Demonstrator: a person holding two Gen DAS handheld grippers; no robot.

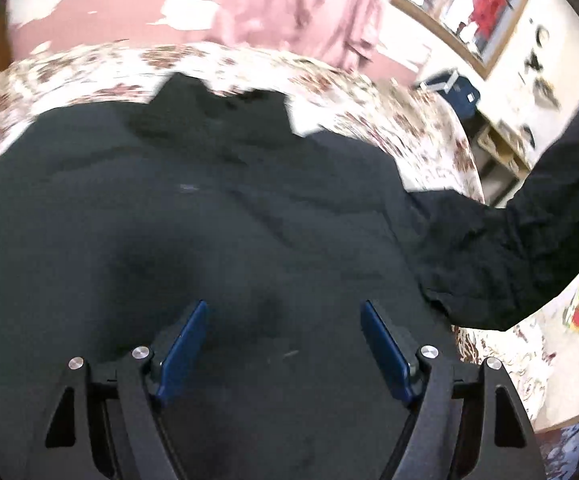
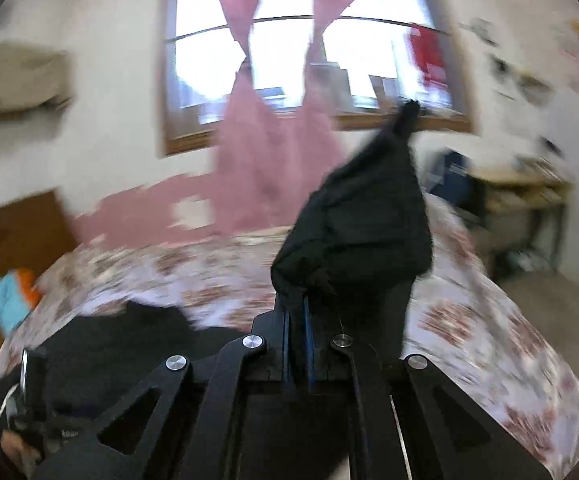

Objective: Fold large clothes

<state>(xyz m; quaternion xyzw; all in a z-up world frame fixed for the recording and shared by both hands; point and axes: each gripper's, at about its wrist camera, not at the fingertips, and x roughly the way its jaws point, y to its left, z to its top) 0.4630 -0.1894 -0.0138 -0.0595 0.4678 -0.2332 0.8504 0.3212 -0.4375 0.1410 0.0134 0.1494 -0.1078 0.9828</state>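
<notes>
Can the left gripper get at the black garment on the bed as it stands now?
Probably yes. The left gripper is open just over the black garment, with nothing between them.

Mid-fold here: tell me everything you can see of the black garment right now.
The black garment is a large, soft, matte, wrinkled fabric piece. Most of it lies spread on the floral bedspread. One long part, likely a sleeve, trails off to the right and rises off the bed. The right gripper is shut on a bunched end, lifted in front of the window. The left gripper hangs over the body, fingers apart, nothing pinched.
</notes>
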